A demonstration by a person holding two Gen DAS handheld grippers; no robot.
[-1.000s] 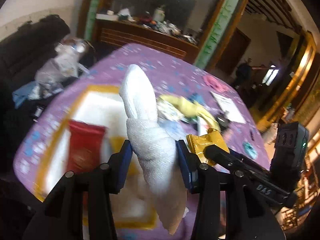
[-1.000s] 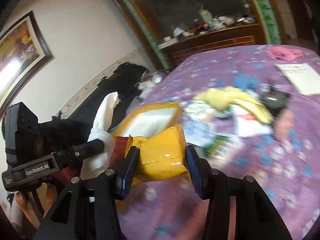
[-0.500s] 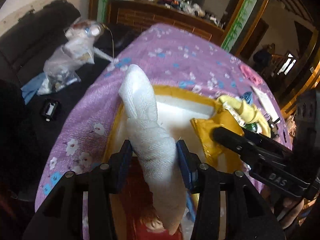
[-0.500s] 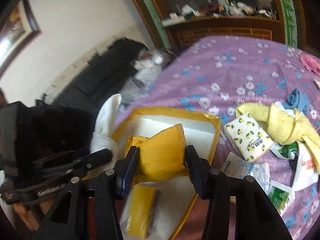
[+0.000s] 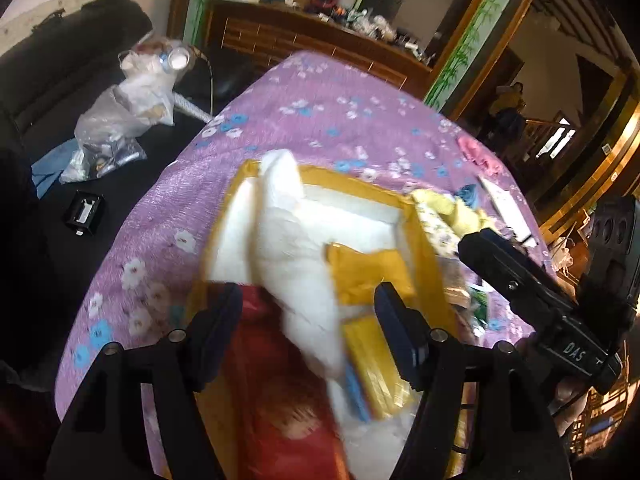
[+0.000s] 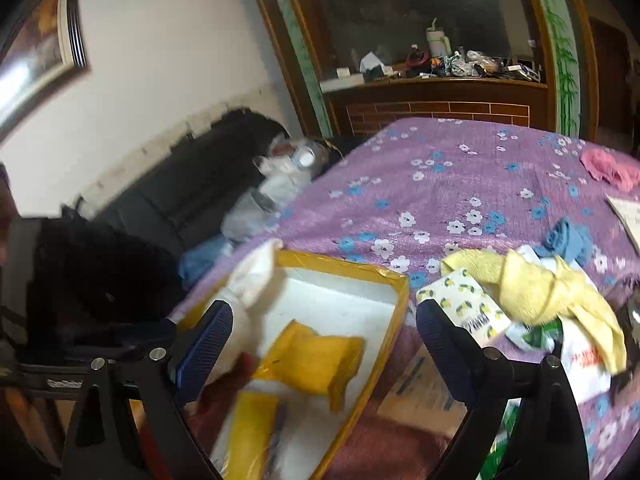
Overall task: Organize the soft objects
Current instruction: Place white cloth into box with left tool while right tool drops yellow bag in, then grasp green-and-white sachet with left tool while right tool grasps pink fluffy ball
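- Towel [image 5: 296, 256], white and rolled, lies blurred between and just ahead of the spread fingers of the left gripper [image 5: 308, 320]; it leans over the near-left part of the yellow-rimmed tray [image 5: 404, 204], and whether it touches either pad cannot be told.
- Half a second ago the same towel stood pinched upright between those pads; now the jaws stand wide apart and the towel sits lower, tipped toward the tray floor.
- Seen from the right wrist, the towel [image 6: 256, 276] drapes over the tray's left rim [image 6: 340, 264].
- Yellow pouch [image 6: 316, 360] lies crumpled on the white tray floor, ahead of and between the fingers of the right gripper [image 6: 324, 344], touching neither pad; the jaws are fully parted.
- Half a second ago this pouch was clamped between the right pads above the tray; it is now let go and resting inside.
- From the left wrist the pouch [image 5: 368, 272] sits just right of the towel, with a flat yellow packet [image 5: 376, 368] nearer the camera and a red packet [image 5: 280, 392] at the tray's near-left end.
- Outside the tray, to its right on the purple floral cloth [image 6: 460, 168], lie a lemon-print tissue pack [image 6: 464, 304], a yellow cloth [image 6: 548, 288], a blue cloth [image 6: 564, 240] and, farther off, a pink cloth [image 6: 608, 168].
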